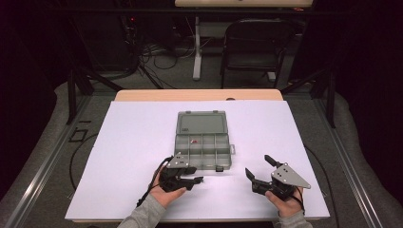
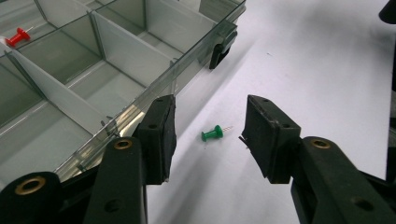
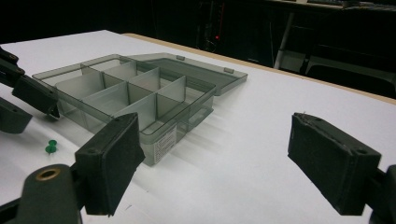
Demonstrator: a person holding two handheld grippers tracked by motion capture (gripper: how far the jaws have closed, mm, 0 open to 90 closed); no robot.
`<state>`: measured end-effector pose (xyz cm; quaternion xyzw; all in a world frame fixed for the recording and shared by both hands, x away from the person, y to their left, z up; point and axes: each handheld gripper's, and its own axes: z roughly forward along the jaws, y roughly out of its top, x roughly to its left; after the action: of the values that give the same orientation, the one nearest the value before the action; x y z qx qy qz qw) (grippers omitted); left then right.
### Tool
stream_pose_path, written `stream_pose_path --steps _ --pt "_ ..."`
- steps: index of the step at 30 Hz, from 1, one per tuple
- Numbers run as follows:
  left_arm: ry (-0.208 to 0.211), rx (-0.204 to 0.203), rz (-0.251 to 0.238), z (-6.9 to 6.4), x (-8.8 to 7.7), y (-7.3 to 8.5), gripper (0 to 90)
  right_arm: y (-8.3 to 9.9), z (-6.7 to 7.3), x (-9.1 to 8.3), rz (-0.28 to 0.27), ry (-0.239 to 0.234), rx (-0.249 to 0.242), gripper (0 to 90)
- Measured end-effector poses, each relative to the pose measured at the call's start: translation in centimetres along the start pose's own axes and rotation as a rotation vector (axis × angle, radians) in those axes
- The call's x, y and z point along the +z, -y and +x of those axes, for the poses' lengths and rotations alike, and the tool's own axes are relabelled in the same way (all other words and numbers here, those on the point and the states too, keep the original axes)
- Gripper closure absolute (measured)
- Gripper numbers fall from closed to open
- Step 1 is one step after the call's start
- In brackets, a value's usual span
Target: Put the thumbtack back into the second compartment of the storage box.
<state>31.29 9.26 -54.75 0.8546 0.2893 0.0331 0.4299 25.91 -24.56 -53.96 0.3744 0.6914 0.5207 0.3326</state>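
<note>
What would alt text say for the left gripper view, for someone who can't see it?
A green pushpin lies on the white table between the two open black fingers of the left claw. Beside it stands a clear divided organizer box, with a red pushpin in one compartment.

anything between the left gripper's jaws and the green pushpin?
No. In the left gripper view the green pushpin lies on bare white table, ahead of the open left gripper, untouched, just beside the organizer box.

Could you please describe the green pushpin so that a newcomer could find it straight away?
Start at the open organizer box mid-table. Just outside its near wall, on the white sheet, lies the green pushpin between the left gripper jaws. The other pin is red and inside a compartment.
</note>
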Motion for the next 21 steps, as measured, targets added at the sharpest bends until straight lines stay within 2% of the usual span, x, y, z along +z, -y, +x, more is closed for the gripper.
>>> stream_pose_path --steps 14,21 --pt "0.027 0.026 0.035 -0.2 1.9 -0.1 53.1 0.0 0.0 0.0 0.000 -0.004 -0.003 16.6" --pt "0.043 0.056 0.054 -0.3 2.4 -0.1 60.6 0.0 0.0 0.0 0.000 -0.006 -0.004 16.6"
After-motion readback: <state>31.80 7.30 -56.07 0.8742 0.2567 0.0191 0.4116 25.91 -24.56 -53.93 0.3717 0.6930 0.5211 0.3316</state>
